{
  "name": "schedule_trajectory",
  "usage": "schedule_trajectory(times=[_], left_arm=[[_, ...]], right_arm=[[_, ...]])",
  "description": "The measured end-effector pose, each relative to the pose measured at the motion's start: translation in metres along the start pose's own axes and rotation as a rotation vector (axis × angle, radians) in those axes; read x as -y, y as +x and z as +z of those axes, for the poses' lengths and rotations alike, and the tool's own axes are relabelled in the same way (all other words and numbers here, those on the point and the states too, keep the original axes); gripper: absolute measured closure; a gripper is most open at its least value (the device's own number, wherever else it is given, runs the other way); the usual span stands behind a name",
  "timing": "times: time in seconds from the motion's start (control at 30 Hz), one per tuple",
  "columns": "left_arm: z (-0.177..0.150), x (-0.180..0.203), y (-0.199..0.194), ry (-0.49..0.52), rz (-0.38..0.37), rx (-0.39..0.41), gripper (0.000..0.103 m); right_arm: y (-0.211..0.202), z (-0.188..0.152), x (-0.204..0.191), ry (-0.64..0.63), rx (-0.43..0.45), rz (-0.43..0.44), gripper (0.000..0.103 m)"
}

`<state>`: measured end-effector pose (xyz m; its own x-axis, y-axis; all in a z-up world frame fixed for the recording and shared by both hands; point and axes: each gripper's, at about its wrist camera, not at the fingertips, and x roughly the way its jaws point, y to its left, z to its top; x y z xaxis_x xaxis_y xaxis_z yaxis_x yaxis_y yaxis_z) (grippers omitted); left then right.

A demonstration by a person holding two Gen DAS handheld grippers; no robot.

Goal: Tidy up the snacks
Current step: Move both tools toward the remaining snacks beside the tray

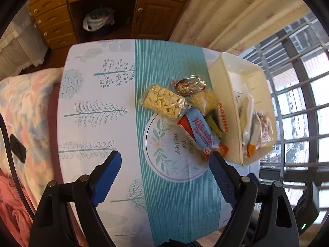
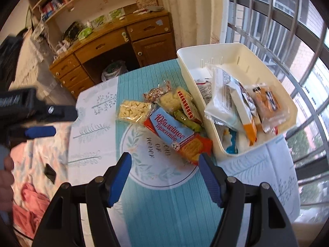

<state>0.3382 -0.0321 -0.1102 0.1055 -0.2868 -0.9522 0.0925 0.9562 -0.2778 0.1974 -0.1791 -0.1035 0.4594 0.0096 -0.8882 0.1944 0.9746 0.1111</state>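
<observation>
A cluster of snacks lies on the table beside a cream bin [image 1: 218,94] [image 2: 287,94]. A blue and red cookie pack [image 1: 202,132] [image 2: 176,135] lies nearest, with a clear pack of pale puffs [image 1: 162,101] [image 2: 133,110], a nut bar [image 1: 188,85] [image 2: 159,91], a pale cake pack [image 1: 205,99] [image 2: 170,100] and green candy [image 1: 213,124] [image 2: 186,120]. Several packets stand in the bin. My left gripper [image 1: 164,157] is open and empty, just short of the cookie pack; it also shows in the right wrist view [image 2: 40,131]. My right gripper [image 2: 164,160] is open and empty near the same pack.
The table has a teal and white printed cloth [image 1: 115,103] [image 2: 156,205]. A bed with a floral cover [image 1: 22,111] and a black phone [image 1: 17,148] [image 2: 50,173] lies to the left. A wooden desk [image 1: 102,10] [image 2: 115,47] stands behind. A barred window [image 1: 298,103] is on the right.
</observation>
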Motion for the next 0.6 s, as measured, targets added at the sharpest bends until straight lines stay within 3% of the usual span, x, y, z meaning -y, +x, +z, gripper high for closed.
schedule_trajectory(times=[0.6], left_arm=[[0.077, -0.002, 0.118, -0.116, 0.085, -0.118, 0.017]], right_arm=[[0.087, 0.012, -0.024, -0.391, -0.082, -0.062, 0.035]])
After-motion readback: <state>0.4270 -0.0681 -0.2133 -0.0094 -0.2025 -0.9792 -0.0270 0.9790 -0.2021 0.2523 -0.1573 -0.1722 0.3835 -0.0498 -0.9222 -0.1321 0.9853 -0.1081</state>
